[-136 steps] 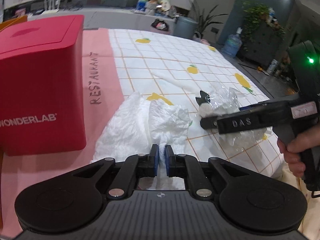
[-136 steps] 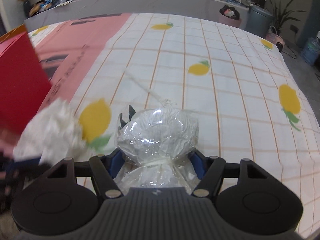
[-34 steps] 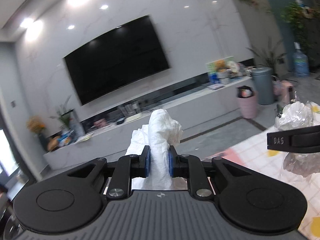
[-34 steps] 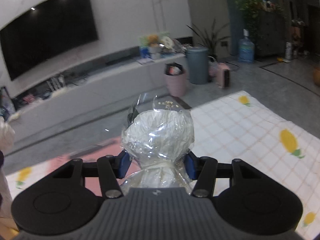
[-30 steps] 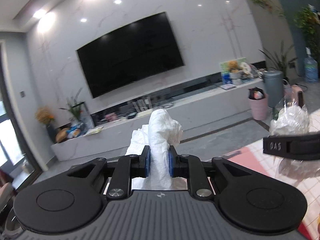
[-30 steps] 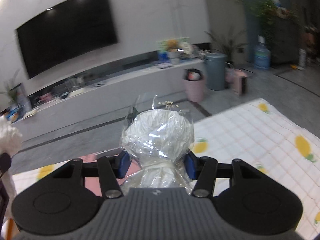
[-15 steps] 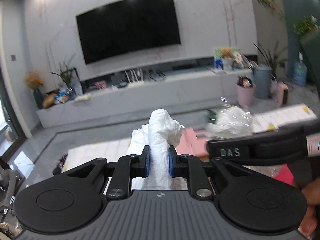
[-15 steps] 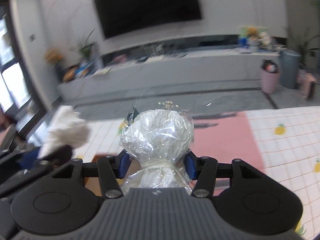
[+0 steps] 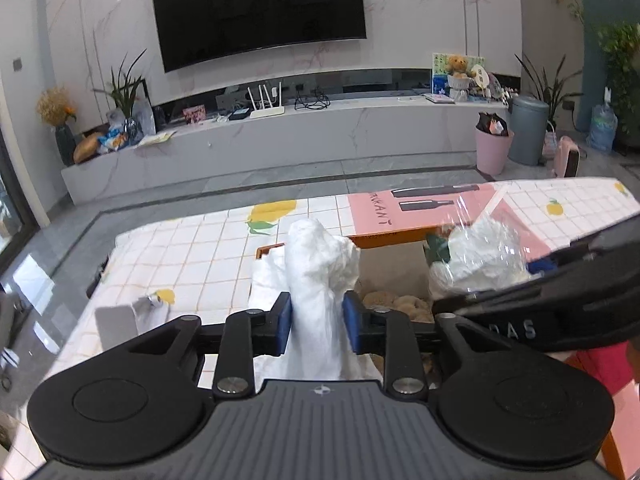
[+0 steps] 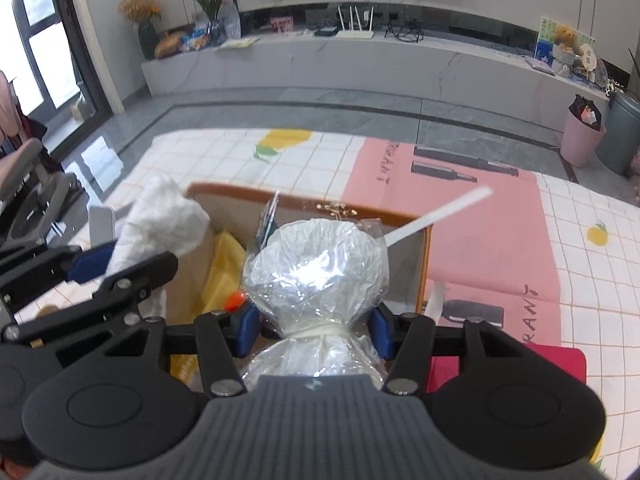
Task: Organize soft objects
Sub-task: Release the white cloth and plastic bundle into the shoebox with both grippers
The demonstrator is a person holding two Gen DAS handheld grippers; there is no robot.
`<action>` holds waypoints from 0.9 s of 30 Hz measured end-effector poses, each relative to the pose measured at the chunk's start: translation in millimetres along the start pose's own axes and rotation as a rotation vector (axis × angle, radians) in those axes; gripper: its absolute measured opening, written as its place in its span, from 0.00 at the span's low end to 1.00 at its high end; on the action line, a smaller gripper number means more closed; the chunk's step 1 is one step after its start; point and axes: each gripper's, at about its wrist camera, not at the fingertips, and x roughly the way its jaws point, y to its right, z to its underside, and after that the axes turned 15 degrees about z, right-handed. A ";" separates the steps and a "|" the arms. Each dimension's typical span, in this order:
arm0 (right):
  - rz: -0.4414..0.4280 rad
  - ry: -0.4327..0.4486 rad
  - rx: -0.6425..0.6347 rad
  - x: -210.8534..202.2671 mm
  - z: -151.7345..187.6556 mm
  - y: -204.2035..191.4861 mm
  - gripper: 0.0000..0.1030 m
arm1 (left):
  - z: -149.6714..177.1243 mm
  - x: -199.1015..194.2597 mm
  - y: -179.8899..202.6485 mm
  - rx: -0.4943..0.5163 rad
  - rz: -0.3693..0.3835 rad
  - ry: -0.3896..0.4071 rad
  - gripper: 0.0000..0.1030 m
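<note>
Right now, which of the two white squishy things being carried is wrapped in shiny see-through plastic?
The clear-wrapped bundle in the right gripper: glossy film, tied at the neck. The crumpled white bag in the left gripper is dull with no wrap.

L gripper clamps white wad above orange-rimmed box; R gripper w/ clear-wrapped bundle adjacent.

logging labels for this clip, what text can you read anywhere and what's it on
"DAS": on the right claw's black arm, left wrist view.
"RANT": on the pink tablecloth panel, near part; the rest is folded under.
Lettering at the panel's far edge: only partly legible, seemingly the same word.
Framed picture on the TV console: too small.
</note>
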 end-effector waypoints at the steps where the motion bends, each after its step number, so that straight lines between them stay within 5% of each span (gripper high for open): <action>1: 0.003 -0.002 -0.004 1.5 0.6 -0.3 0.53 | 1.2 -1.5 -0.8 -0.009 -0.003 0.005 0.46; 5: 0.011 -0.009 0.013 4.5 3.8 3.4 0.53 | 3.6 -10.7 -4.4 -0.004 -0.067 0.058 0.86; 13: 0.013 -0.013 -0.031 1.5 4.7 -8.9 0.53 | -3.1 -24.6 1.9 0.066 -0.166 0.085 0.90; 22: 0.038 -0.008 -0.047 2.5 8.3 -24.4 0.56 | -3.8 -34.6 -4.6 -0.013 -0.111 0.047 0.93; 24: 0.039 -0.009 -0.054 3.6 10.4 -27.7 0.61 | -3.1 -36.0 -5.6 0.005 -0.108 0.042 0.94; 27: 0.042 -0.006 -0.106 2.7 11.5 -37.1 0.82 | -2.7 -38.7 -8.1 0.011 -0.100 0.036 0.98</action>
